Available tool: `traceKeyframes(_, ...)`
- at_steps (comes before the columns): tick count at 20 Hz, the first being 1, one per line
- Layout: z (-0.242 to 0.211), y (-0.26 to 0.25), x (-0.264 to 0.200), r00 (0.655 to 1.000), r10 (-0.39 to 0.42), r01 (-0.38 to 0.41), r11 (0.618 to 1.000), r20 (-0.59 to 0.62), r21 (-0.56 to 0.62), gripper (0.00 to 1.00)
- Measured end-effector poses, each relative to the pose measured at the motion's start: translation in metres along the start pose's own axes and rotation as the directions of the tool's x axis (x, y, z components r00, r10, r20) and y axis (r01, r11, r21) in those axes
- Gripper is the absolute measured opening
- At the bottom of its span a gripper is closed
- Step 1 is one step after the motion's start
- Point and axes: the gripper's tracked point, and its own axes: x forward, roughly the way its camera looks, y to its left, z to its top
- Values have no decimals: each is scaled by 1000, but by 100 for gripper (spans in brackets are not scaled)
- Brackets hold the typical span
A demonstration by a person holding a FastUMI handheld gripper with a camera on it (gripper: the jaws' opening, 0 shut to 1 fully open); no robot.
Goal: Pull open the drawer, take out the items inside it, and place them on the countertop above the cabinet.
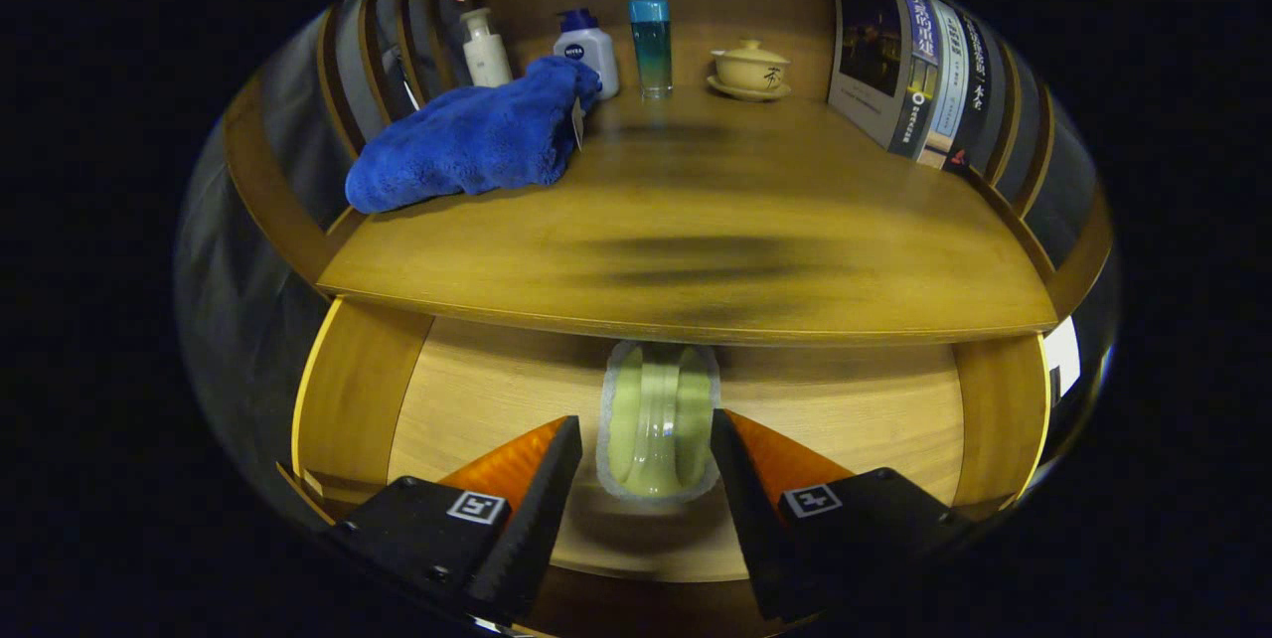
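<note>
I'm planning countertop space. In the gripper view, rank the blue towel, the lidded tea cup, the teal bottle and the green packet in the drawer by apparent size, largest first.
1. blue towel
2. green packet, though it lies between the open hand-held gripper fingers, so nearness inflates it
3. teal bottle and lidded tea cup: too alike to rank

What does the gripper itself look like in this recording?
The gripper has two wedge-shaped fingers tapering forward to narrow tips. Each sits on a blocky mount with visible screws and a small square black-and-white marker tag on top. No cables are visible.
</note>
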Motion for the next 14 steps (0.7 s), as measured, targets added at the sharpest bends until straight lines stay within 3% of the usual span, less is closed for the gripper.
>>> traceKeyframes(6, -8, -4, 17, 998, -21, 21, 1000, -54, -2, 66)
traceKeyframes(10, -8, -8, 17, 999, -33, 34, 999, -23, 7, 30)
traceKeyframes(12, -9, -10, 16, 999, -33, 33, 999, -18, 6, 22)
traceKeyframes(14, -13, -11, 12, 999, -29, 29, 1000, -21, 1, 21)
